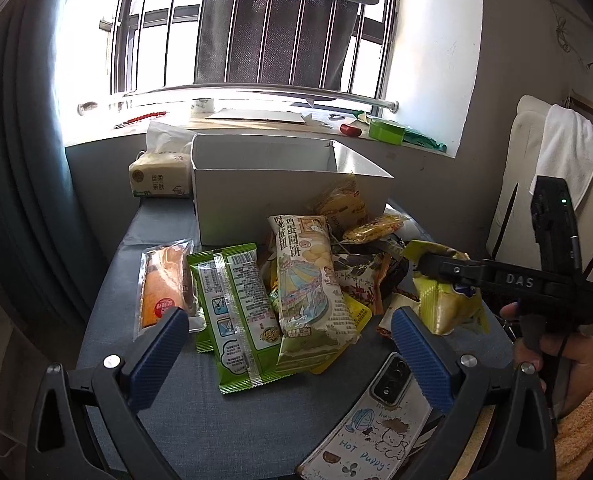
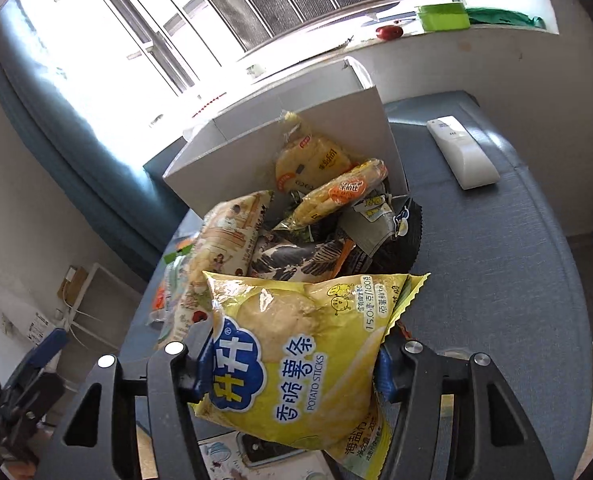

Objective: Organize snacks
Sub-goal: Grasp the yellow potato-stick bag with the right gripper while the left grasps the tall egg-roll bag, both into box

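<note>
The right claw (image 2: 292,364) is closed on a yellow bag of potato sticks (image 2: 296,356), its blue pads pressing the bag from both sides, so the bag bulges between them. In the left wrist view the same bag (image 1: 444,304) sits at the right edge of the snack pile, with the right claw's black fingers reaching over it and a hand (image 1: 552,364) in an orange fleece sleeve on the handle.

The left claw (image 1: 290,340) stands wide open and holds nothing; it hangs above the near part of the blue worktop (image 1: 232,424). Between its fingers lie a green pack (image 1: 236,320) and a tall biscuit bag (image 1: 312,292) (both flat on the pile's near side). An orange cake in clear wrap (image 1: 164,288) lies to the left of them.

Behind the pile stands a white box (image 1: 256,192), open at the top, with a yellow bag (image 1: 342,204) leaning on its front wall. A tissue pack (image 1: 158,178) sits just left of the box. A phone (image 1: 372,420) in a cartoon case lies near the left claw's right finger. A white remote (image 2: 462,152) rests on the worktop to the right of the box.
</note>
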Action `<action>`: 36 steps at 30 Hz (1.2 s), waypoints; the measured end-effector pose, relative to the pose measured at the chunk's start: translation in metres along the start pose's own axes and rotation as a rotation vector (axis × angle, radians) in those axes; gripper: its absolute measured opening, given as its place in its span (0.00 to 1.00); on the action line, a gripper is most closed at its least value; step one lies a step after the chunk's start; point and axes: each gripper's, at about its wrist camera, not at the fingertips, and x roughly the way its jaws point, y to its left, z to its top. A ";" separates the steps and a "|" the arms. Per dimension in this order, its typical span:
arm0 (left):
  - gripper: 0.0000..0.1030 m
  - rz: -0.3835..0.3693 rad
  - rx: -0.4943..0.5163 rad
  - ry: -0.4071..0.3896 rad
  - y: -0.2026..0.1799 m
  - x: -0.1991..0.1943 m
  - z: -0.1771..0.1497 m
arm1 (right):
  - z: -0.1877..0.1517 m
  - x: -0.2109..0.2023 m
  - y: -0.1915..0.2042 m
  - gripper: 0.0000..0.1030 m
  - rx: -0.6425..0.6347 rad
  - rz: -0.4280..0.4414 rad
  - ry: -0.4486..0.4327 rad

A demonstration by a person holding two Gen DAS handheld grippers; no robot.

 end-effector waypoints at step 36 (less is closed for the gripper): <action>0.39 -0.139 0.059 0.017 0.031 0.097 0.134 | 0.077 -0.030 0.005 0.64 -0.080 -0.053 -0.151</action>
